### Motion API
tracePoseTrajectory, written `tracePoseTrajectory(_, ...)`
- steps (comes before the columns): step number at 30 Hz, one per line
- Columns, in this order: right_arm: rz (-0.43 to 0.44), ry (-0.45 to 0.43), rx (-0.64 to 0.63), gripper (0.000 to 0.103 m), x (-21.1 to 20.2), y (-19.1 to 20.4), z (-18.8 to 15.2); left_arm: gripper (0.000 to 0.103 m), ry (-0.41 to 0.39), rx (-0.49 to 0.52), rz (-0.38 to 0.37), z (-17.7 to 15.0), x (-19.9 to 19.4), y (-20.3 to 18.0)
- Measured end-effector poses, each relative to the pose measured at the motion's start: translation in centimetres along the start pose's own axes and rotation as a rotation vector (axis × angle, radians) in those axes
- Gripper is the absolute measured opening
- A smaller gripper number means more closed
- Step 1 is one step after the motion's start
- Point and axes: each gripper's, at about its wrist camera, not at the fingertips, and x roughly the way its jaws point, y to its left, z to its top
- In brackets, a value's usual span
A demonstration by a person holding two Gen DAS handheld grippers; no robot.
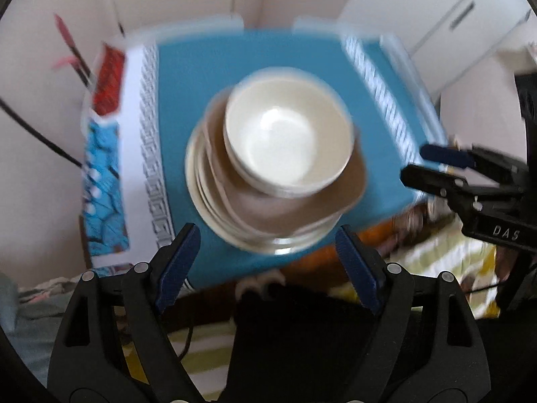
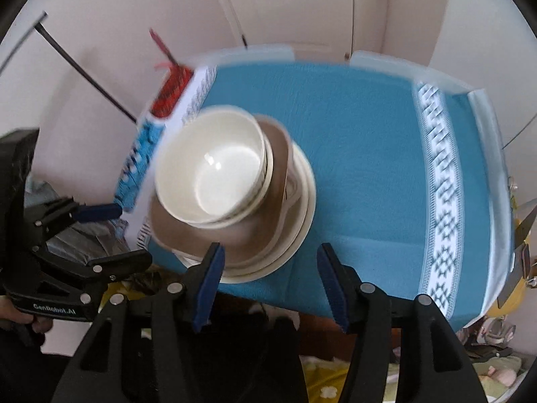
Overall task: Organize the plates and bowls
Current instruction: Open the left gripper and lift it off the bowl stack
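Observation:
A stack of dishes stands on a blue tablecloth (image 1: 208, 77) near the table's front edge. Cream bowls (image 1: 288, 141) sit nested on top, over a brown plate (image 1: 342, 184) and several cream plates (image 1: 214, 208). My left gripper (image 1: 268, 252) is open and empty, just in front of the stack. My right gripper (image 1: 419, 164) shows at the right edge of this view, open, apart from the stack. In the right wrist view the bowls (image 2: 214, 171) top the brown plate (image 2: 278, 154) and cream plates (image 2: 302, 221); my right gripper (image 2: 268, 275) is open and empty before them, and my left gripper (image 2: 131, 235) shows at the left.
The tablecloth (image 2: 362, 154) has white patterned bands (image 2: 443, 208) and a red and blue border (image 1: 107, 141). White walls and a door stand behind. A striped yellow cloth (image 1: 436, 255) lies below the table at the right. A black cable (image 2: 87, 77) crosses the left wall.

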Motion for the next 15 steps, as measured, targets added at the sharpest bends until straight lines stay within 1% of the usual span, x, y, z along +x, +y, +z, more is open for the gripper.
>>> tracePoseTrajectory(2, -0.008, -0.101, -0.006, 0.053, -3.4, 0.4, -0.1, 0.081, -0.116, -0.001, 0.019, 0.2, -3.0, -1.3)
tracePoseTrajectory(3, -0.010, -0.146, -0.006, 0.055, -4.8, 0.6, -0.1, 0.081, -0.187, 0.002, 0.030, 0.3, -4.8, -1.9)
tracePoseTrajectory(4, -0.016, -0.192, -0.008, 0.059, -6.3, 0.7, -0.1, 0.082, -0.254, 0.006, 0.038, 0.3, -6.6, -2.4)
tracePoseTrajectory(5, -0.028, -0.259, -0.012, 0.073, -8.4, 0.9, -0.2, 0.082, -0.324, 0.011, 0.043, 0.3, -8.6, -3.1)
tracePoseTrajectory(6, -0.037, -0.305, -0.013, 0.086, -9.7, 1.1, -0.3, 0.083, -0.404, 0.016, 0.051, 0.3, -10.7, -3.8)
tracePoseTrajectory(7, -0.047, -0.360, -0.014, 0.089, -11.5, 1.3, -0.4, 0.088, -0.457, 0.018, 0.060, 0.2, -12.0, -4.4)
tracePoseTrajectory(8, -0.061, -0.414, -0.012, 0.089, -13.2, 1.5, -0.6, 0.097, -0.514, 0.021, 0.072, 0.1, -13.4, -4.9)
tracePoseTrajectory(9, -0.074, -0.456, -0.007, 0.089, -14.5, 1.5, -0.9, 0.102, -0.575, 0.022, 0.089, -0.1, -14.9, -5.4)
tracePoseTrajectory(10, -0.089, -0.512, 0.001, 0.089, -16.1, 1.5, -1.1, 0.103, -0.652, 0.021, 0.115, -0.4, -16.6, -6.1)
tracePoseTrajectory(11, -0.106, -0.559, 0.012, 0.091, -17.6, 1.6, -1.5, 0.103, -0.709, 0.025, 0.132, -0.8, -17.9, -6.5)
tracePoseTrajectory(12, -0.121, -0.592, 0.018, 0.100, -18.6, 1.6, -1.6, 0.103, -0.754, 0.031, 0.150, -1.1, -18.9, -7.0)
tracePoseTrajectory(13, -0.143, -0.643, 0.020, 0.103, -19.7, 1.8, -1.9, 0.103, -0.785, 0.036, 0.166, -1.3, -19.6, -7.4)
tracePoseTrajectory(15, -0.190, -0.716, 0.017, 0.103, -21.2, 2.3, -2.3, 0.103, -0.834, 0.040, 0.204, -1.7, -20.6, -8.2)
